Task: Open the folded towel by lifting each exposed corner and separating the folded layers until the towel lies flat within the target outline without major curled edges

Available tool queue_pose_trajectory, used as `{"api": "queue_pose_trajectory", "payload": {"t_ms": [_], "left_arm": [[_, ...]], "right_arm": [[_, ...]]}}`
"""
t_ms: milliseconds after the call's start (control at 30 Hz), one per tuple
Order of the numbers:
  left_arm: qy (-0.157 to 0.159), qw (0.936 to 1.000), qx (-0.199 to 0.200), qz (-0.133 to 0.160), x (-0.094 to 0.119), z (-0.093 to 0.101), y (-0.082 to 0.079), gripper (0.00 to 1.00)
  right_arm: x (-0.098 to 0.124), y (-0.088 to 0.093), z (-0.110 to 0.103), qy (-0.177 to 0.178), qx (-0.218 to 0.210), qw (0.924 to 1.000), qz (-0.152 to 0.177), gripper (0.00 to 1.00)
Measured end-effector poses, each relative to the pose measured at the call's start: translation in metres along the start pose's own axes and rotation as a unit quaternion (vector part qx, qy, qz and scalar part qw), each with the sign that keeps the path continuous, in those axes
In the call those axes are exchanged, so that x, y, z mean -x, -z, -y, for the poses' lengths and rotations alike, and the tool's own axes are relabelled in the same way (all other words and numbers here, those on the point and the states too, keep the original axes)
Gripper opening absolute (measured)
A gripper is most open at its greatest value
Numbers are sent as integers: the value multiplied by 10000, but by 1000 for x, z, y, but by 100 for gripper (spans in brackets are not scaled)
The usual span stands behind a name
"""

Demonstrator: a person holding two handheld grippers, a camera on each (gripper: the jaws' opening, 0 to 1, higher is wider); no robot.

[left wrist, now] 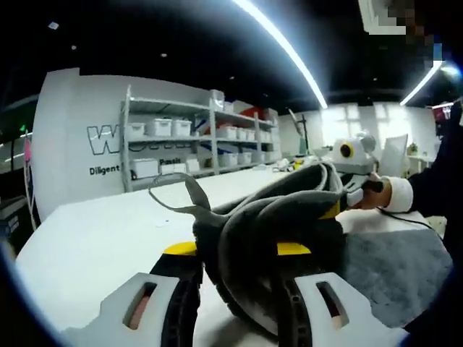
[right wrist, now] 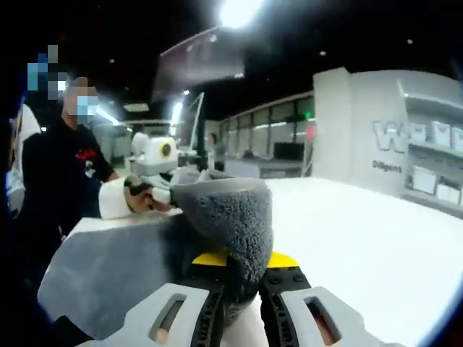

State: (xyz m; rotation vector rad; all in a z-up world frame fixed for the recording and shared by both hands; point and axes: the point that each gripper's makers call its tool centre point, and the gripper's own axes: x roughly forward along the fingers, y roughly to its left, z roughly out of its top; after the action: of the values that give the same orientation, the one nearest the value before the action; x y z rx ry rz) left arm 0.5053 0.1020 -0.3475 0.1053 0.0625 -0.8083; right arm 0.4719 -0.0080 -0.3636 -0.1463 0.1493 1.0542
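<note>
A grey towel (left wrist: 253, 231) is lifted off the white table (left wrist: 94, 246) and hangs bunched between both grippers. My left gripper (left wrist: 237, 249) is shut on one thick fold of it, between the yellow pads (left wrist: 181, 248). A thin hanging loop (left wrist: 179, 194) sticks up from that end. The towel's other end runs to my right gripper (left wrist: 344, 191), held by a hand with a white cuff (left wrist: 396, 194). In the right gripper view my right gripper (right wrist: 246, 260) is shut on a rolled towel edge (right wrist: 231, 213). The left gripper (right wrist: 160, 194) grips the far end.
Part of the towel lies flat on the table (right wrist: 108, 267) on the person's side. A person in black (right wrist: 61, 173) stands at the table edge. Shelves with white bins (left wrist: 188, 137) and a lettered white wall (right wrist: 405, 137) stand behind the wide table top (right wrist: 376, 246).
</note>
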Motion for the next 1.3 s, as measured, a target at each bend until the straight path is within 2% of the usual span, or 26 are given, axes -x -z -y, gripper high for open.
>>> {"api": "queue_pose_trajectory", "payload": {"t_ms": [100,567,767,1000,1300], "left_arm": [[-102,9999,-86,-63,0,-3,3,32],[-284,9985,-303,-356,-4,-9,17,31],[-333,9975,-444,-437,-4,-9,20,31],[-396,9959,-635,-514,-4,-8,23,32],[-514,9949,-749,-429,-1,-12,18,35]], "right_arm": [[-2,6,7,172,305,9993,-142,9],[-8,10,23,602,984,9929,-276,19],[-9,10,30,754,1069,9910,-285,25],[-10,12,37,836,952,9916,-274,28],[-5,9,48,1093,1056,9882,-198,30]]}}
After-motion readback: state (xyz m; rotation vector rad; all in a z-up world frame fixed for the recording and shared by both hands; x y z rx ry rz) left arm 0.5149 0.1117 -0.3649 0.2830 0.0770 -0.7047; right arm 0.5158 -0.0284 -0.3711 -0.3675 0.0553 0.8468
